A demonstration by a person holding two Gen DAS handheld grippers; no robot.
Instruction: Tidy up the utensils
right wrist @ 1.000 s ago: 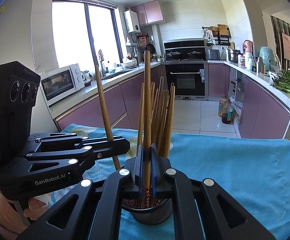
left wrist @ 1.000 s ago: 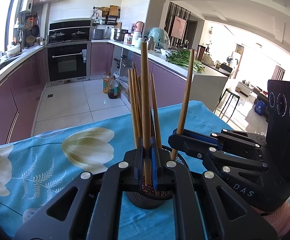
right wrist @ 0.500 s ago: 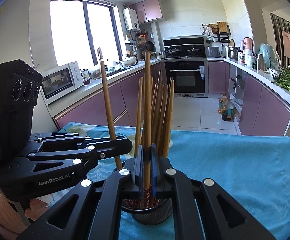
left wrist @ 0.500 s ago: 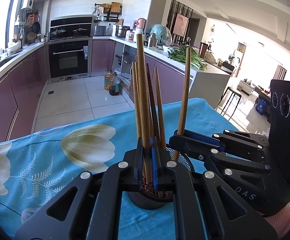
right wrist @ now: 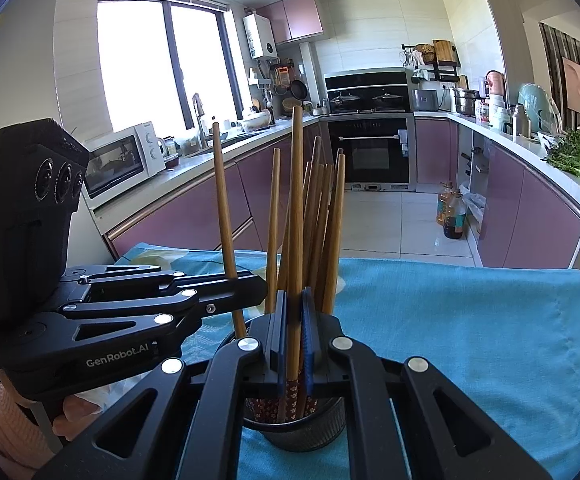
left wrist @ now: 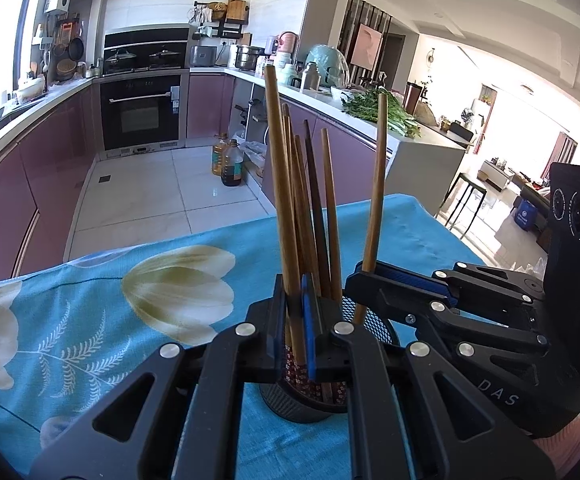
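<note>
Both of my black hand-held grippers are clamped on long brown wooden chopsticks: my left gripper (left wrist: 295,320) pinches one chopstick (left wrist: 280,184) upright over the round black mesh holder (left wrist: 309,404), and my right gripper (right wrist: 294,334) pinches another chopstick (right wrist: 297,208) the same way, its patterned lower end down inside that holder. More wooden chopsticks (right wrist: 325,220) stand bunched in the holder between and just beyond my jaws. Around the holder the blue floral tablecloth (left wrist: 138,304) lies bare out to its far edge.
</note>
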